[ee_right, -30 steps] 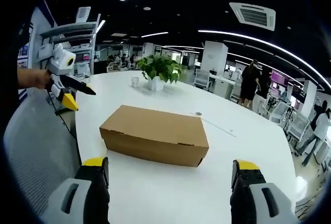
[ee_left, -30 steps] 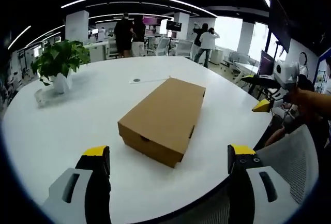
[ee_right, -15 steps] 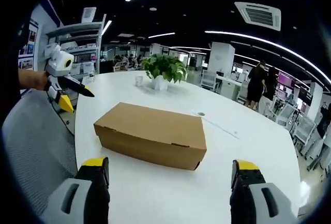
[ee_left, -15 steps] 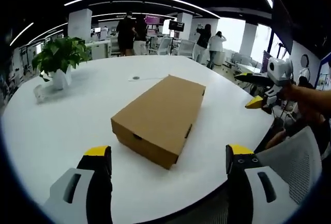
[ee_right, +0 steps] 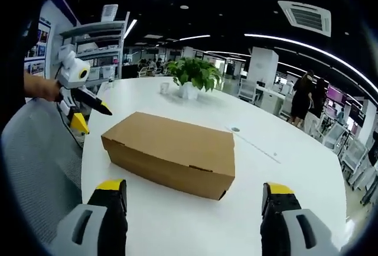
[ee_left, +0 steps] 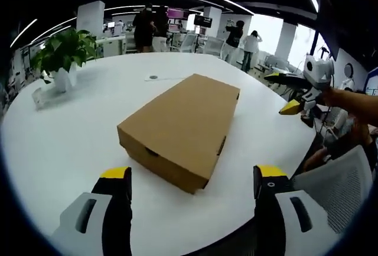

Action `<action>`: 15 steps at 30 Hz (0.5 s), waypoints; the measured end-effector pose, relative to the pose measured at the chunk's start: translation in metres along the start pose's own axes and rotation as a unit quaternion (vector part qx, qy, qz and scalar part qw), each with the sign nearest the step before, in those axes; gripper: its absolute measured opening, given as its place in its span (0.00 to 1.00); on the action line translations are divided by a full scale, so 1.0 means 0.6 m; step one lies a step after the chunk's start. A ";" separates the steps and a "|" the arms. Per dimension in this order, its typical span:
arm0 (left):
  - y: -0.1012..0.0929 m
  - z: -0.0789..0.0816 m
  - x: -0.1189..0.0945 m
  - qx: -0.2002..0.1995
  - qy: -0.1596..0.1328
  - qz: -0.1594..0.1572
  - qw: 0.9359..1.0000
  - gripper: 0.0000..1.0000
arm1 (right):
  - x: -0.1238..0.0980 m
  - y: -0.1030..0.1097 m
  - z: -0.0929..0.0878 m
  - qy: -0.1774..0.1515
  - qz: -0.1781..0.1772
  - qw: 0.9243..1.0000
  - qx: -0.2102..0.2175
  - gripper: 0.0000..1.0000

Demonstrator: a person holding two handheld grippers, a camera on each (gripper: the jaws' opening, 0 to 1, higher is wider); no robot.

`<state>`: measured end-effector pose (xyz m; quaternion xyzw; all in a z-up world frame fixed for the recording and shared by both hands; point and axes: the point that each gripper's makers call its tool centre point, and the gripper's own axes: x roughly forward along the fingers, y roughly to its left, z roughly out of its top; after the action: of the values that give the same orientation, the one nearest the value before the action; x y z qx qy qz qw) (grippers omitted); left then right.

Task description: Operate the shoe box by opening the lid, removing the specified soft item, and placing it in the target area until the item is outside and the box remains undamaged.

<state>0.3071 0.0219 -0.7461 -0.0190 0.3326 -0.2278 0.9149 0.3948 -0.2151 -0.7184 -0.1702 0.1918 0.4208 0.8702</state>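
A plain brown cardboard shoe box (ee_left: 180, 127) lies on the white round table (ee_left: 71, 132) with its lid down. My left gripper (ee_left: 192, 176) hangs open near the table's edge, short of the box's near end. The right gripper (ee_left: 288, 93) enters that view from the right, held by a hand beyond the table's rim. In the right gripper view the shoe box (ee_right: 171, 152) sits lengthwise ahead of my open right gripper (ee_right: 194, 190). The left gripper (ee_right: 82, 109) shows there at the far left, off the table's edge.
A potted green plant (ee_left: 59, 55) and a small clear cup (ee_right: 163, 87) stand at the table's far side. A small round disc (ee_left: 153, 77) lies beyond the box. A grey mesh chair back (ee_left: 333, 194) is close by. People (ee_left: 144, 28) stand in the office behind.
Both cameras have drawn a little nearer, so the box looks bigger and lower in each view. The box itself has not moved and its lid stays down. Both grippers stay open.
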 end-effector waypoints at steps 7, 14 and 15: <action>0.009 -0.005 0.019 -0.003 0.015 -0.004 1.000 0.86 | 0.019 -0.016 0.000 0.005 0.007 1.000 -0.009 0.92; 0.012 -0.014 0.027 -0.002 0.023 -0.004 1.000 0.84 | 0.044 -0.021 -0.008 0.015 0.018 1.000 -0.015 0.88; 0.012 -0.015 0.028 -0.003 0.024 -0.004 1.000 0.84 | 0.047 -0.022 -0.009 0.016 0.020 1.000 -0.015 0.88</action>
<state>0.3155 0.0221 -0.7645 -0.0172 0.3551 -0.2311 0.9056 0.4203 -0.2064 -0.7346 -0.1858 0.2028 0.4378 0.8560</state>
